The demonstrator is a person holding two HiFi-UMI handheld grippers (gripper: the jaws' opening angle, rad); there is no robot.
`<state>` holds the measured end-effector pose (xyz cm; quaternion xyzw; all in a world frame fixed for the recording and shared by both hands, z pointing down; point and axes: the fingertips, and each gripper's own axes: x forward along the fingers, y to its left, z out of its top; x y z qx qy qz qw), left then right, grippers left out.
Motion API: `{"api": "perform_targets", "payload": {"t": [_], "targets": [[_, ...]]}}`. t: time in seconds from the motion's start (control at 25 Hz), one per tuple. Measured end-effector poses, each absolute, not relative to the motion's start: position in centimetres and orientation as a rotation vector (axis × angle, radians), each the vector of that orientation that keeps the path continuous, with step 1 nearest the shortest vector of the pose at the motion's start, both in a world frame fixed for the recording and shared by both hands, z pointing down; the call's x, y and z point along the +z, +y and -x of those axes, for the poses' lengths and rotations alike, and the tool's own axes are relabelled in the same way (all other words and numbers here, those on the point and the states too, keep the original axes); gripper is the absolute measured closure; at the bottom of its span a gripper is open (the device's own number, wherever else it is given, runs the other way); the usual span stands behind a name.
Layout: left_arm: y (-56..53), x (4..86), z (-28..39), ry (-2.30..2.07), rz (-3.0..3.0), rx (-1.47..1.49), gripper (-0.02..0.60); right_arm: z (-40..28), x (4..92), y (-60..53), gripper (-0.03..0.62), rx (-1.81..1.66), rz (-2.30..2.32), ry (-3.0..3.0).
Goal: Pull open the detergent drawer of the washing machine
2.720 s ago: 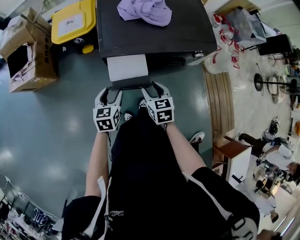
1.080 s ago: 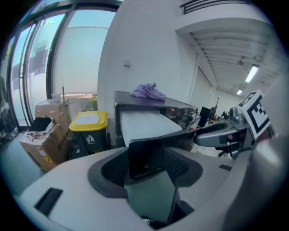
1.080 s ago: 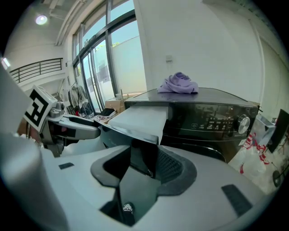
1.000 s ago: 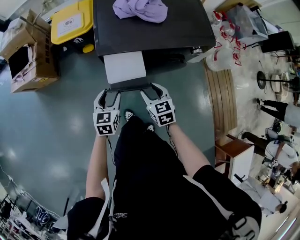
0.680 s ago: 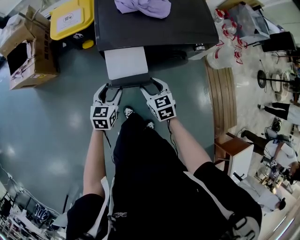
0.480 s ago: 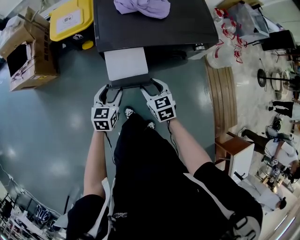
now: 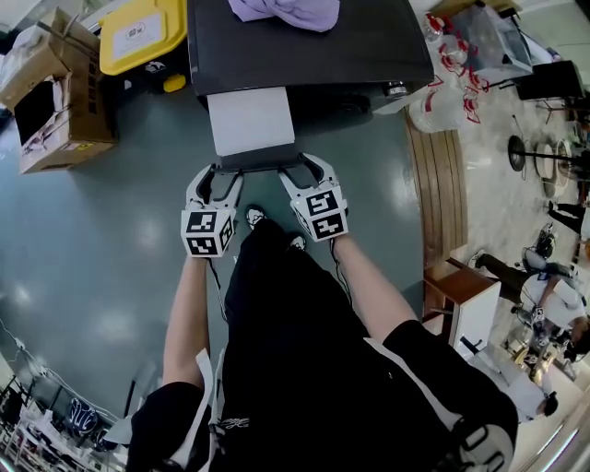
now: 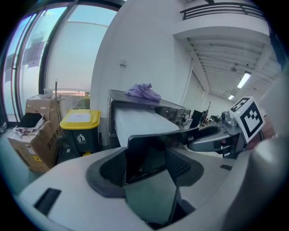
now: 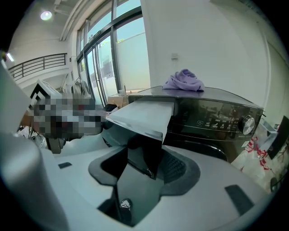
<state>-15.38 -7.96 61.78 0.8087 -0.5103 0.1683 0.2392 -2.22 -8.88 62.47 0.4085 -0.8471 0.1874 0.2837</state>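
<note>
While the detergent drawer (image 7: 251,124) stands pulled well out of the dark washing machine (image 7: 304,55), its white top is exposed and its dark front panel (image 7: 258,161) faces the person. Both tools are stationed at that panel, one at each end.

Left tool (image 7: 218,173): placed at the panel's left end. In the left gripper view the end of the panel (image 8: 144,153) stands between the jaws of the tool (image 8: 146,159). The jaws are spread wide and have just been opening. No firm pinch by the pads on the panel can be confirmed.

Right tool (image 7: 302,168): placed at the panel's right end. In the right gripper view the drawer's near corner (image 9: 144,135) reaches in between the jaws of the tool (image 9: 144,164). These jaws are likewise spread and have just been opening. A dark gap shows beside the corner on the left pad's side.

Both tools point downward and forward toward the machine, with the drawer directly ahead of them and slightly above the jaw line in both gripper views.

Other observations: a purple cloth (image 7: 286,9) lies bunched on top of the machine. A yellow-lidded bin (image 7: 143,37) stands just beside the machine on its left, and an open cardboard box (image 7: 55,111) rests on the floor further left. The machine's control dial (image 9: 246,124) is visible to the right of the drawer opening.
</note>
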Motion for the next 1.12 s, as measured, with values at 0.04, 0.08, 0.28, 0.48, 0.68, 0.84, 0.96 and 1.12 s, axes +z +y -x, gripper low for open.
{"api": "perform_targets", "payload": {"t": [0.04, 0.08, 0.28, 0.48, 0.68, 0.84, 0.96, 1.12], "targets": [[-7.9, 61.8, 15.4, -1.396, -2.213, 0.461, 0.33, 2.2, 62.5, -8.8, 0.364, 0.503, -1.093, -2.267], [-7.8, 61.8, 15.3, -1.396, -2.211, 0.461, 0.33, 2.2, 62.5, -8.7, 0.364, 0.503, -1.092, -2.267], [-6.9, 61.7, 15.1, -1.401, -2.197, 0.464, 0.33, 1.8, 62.3, -8.0, 0.364, 0.496, -1.086, -2.273], [-6.1, 61.7, 14.8, -1.414, -2.191, 0.462, 0.33, 1.6, 62.3, -7.2, 0.364, 0.498, -1.082, -2.275], [-5.2, 61.8, 14.6, -1.416, -2.189, 0.46, 0.33, 1.4, 62.4, -6.4, 0.365, 0.497, -1.083, -2.276], [-4.3, 61.7, 14.4, -1.414, -2.182, 0.474, 0.33, 1.2, 62.1, -5.6, 0.367, 0.5, -1.079, -2.278], [-3.9, 61.8, 14.2, -1.42, -2.175, 0.474, 0.33, 1.1, 62.4, -5.1, 0.367, 0.504, -1.074, -2.279], [-3.4, 61.8, 14.0, -1.433, -2.169, 0.468, 0.33, 0.8, 62.6, -4.7, 0.367, 0.504, -1.065, -2.279]]}}
